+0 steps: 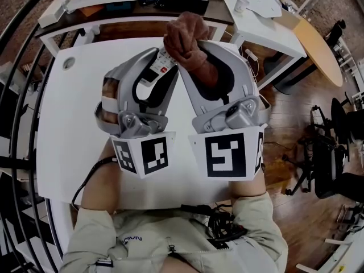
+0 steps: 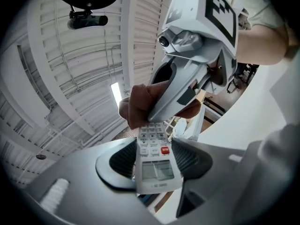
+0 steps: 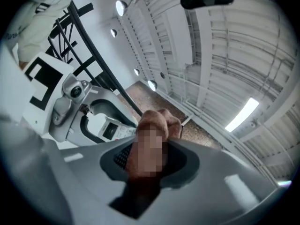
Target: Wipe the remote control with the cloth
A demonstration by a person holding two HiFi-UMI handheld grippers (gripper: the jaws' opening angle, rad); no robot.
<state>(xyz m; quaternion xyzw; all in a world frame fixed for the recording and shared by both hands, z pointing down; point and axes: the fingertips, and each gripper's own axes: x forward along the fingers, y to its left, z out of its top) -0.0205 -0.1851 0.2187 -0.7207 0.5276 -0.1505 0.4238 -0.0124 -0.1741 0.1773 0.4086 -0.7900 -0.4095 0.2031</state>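
Remote control (image 2: 156,168) between left fingers (image 2: 119,161), cloth (image 2: 138,107) at its tip

Bright, even light from above. The white table (image 1: 62,152) nearly washes out in the head view, with only faint, soft shadows on it. Up on the ceiling a strip light (image 2: 116,93) blows out to pure glare, and a second strip light (image 3: 241,114) flares in the right gripper view. Both gripper views bend hard at the edges and have black corners. Close in, the bodies of the left gripper (image 2: 153,157) and the right gripper (image 3: 150,161) go soft, out of focus.
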